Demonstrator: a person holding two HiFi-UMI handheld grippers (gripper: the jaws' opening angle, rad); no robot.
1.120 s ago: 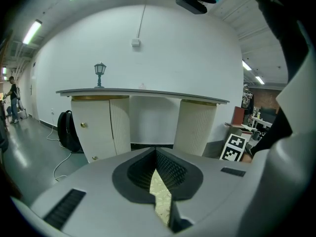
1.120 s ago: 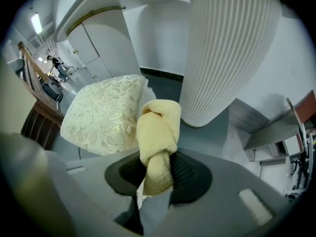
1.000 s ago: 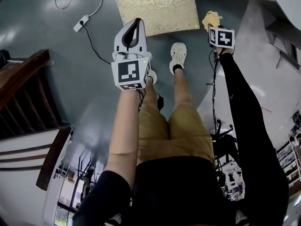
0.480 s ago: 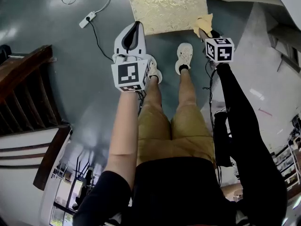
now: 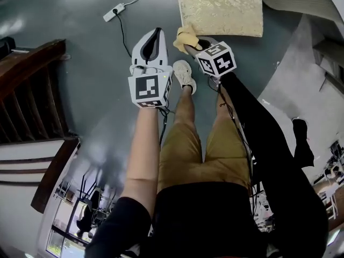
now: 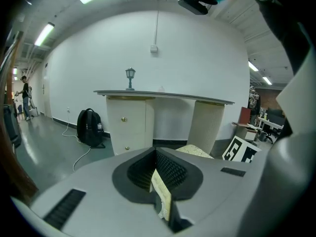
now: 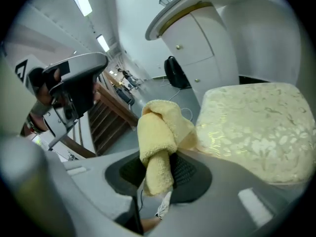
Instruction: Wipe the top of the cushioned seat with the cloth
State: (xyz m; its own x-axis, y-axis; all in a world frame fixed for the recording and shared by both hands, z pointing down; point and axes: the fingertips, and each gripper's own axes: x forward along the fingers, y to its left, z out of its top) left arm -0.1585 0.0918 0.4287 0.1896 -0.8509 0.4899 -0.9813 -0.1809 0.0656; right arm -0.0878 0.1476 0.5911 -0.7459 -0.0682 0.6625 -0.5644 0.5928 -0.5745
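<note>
The cushioned seat (image 5: pixel 220 7) is a pale gold patterned square on the grey floor, at the top of the head view. My right gripper (image 5: pixel 189 44) is shut on a yellow terry cloth (image 5: pixel 185 35), which hangs just short of the seat's near left corner. In the right gripper view the cloth (image 7: pixel 158 132) bunches up between the jaws, with the seat (image 7: pixel 256 127) beyond to the right. My left gripper (image 5: pixel 154 32) hovers left of the cloth, shut and holding nothing. Its own view shows the left gripper (image 6: pixel 157 162) with a slice of the seat (image 6: pixel 195 151) past the jaws.
The person's legs and white shoes (image 5: pixel 184 74) stand below the grippers. A dark wooden stair rail (image 5: pixel 27 90) fills the left. A power strip with its cable (image 5: pixel 117 12) lies on the floor. A white cabinet (image 6: pixel 131 122) and black backpack (image 6: pixel 91 127) stand by the wall.
The right gripper has carried the cloth leftward, from the seat's right side to near its left corner, close to the left gripper. The left gripper has stayed almost still.
</note>
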